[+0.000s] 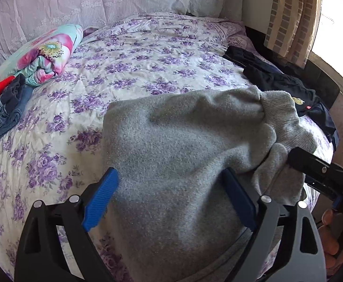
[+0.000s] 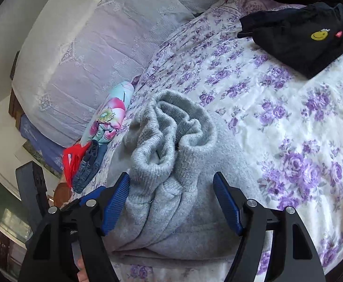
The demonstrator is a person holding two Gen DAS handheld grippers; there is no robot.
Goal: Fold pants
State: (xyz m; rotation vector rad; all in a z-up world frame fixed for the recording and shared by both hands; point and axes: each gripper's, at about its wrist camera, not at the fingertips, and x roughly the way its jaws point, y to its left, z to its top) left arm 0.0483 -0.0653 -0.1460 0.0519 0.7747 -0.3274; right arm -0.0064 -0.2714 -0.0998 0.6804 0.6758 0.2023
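Left gripper (image 1: 171, 199), right gripper (image 2: 171, 202) gaping over grey pants (image 1: 183, 141); black garment (image 2: 295, 37) beyond, jeans (image 1: 2, 117) left.

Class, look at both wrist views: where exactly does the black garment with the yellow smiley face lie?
The black garment lies on the floral bedspread at the upper right of the right wrist view, beyond the grey pants; the left wrist view shows it at the bed's right edge.

Gray pants (image 1: 171, 145): fuzzy matt fleece, ribbed knit cuffs. Bedsheet (image 1: 129, 54): crinkled floral cotton-like cloth. Fingers (image 2: 115, 204): ridged blue plastic pads, matt black frames, shiny metal rivets. Jeans (image 1: 0, 117): denim.
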